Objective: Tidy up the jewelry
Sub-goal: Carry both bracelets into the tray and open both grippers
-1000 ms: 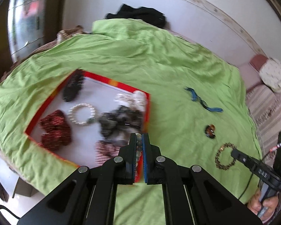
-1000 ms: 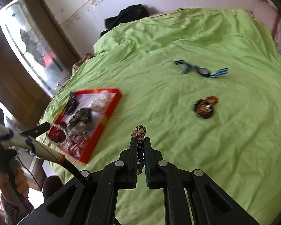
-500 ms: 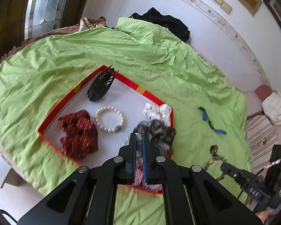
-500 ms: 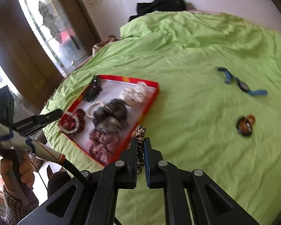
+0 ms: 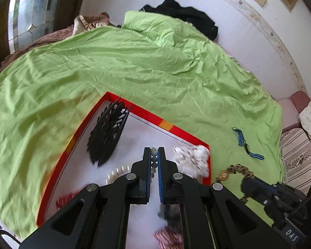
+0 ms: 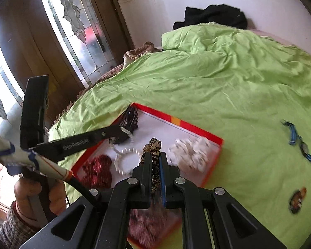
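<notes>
A red-rimmed tray [image 5: 149,113] with a white floor lies on the green bedspread and also shows in the right wrist view [image 6: 197,129]. My left gripper [image 5: 154,152] is shut on a grey bead bracelet [image 5: 153,159] and hangs over the tray. My right gripper [image 6: 154,155] is shut on a leopard-print scrunchie [image 6: 154,145], over the tray's near side; the scrunchie also shows in the left wrist view [image 5: 238,169]. In the tray lie a black claw clip [image 5: 107,137], a white scrunchie [image 5: 193,160], a pearl bracelet [image 6: 125,158] and a red scrunchie [image 6: 97,172].
A blue striped strap [image 5: 246,145] lies on the bedspread right of the tray, also in the right wrist view [image 6: 300,143]. A small orange-and-black hair tie [image 6: 297,200] lies nearer. Black clothing [image 5: 182,16] lies by the wall. A glazed wooden door [image 6: 68,27] stands on the left.
Both grippers have moved toward and over the tray, each still holding its item. The tray looms larger in both views.
</notes>
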### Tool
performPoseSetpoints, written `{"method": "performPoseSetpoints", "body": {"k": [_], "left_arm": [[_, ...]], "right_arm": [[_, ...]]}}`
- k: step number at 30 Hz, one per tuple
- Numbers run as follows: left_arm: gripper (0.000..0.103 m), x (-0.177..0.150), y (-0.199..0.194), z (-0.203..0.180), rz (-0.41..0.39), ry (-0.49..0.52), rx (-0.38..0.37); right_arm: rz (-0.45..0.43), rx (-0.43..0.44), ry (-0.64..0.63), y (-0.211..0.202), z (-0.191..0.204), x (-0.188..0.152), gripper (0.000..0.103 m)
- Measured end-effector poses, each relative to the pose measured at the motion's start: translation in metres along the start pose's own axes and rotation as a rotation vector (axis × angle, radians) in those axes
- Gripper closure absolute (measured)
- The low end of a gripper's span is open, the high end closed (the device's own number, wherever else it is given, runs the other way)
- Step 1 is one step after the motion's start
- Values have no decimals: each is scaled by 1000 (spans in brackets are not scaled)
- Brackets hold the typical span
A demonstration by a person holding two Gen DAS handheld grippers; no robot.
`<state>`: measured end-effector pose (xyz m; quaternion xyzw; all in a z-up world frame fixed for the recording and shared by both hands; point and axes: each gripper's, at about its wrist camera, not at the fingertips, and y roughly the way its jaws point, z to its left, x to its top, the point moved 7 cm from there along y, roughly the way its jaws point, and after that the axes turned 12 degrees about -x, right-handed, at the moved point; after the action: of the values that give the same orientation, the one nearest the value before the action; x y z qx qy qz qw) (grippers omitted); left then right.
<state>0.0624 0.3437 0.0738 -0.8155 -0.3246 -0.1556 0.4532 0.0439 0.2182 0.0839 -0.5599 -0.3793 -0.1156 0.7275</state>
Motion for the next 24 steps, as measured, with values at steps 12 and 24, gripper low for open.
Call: {"method": "performPoseSetpoints", "body": {"k": [12, 24], "left_arm": [[98, 27, 59, 44, 87, -79, 11], [92, 24, 47, 27, 68, 10, 86]], "right_arm": [[143, 77, 140, 106, -5, 16, 96], [101, 3, 61, 109, -3, 19, 71]]}}
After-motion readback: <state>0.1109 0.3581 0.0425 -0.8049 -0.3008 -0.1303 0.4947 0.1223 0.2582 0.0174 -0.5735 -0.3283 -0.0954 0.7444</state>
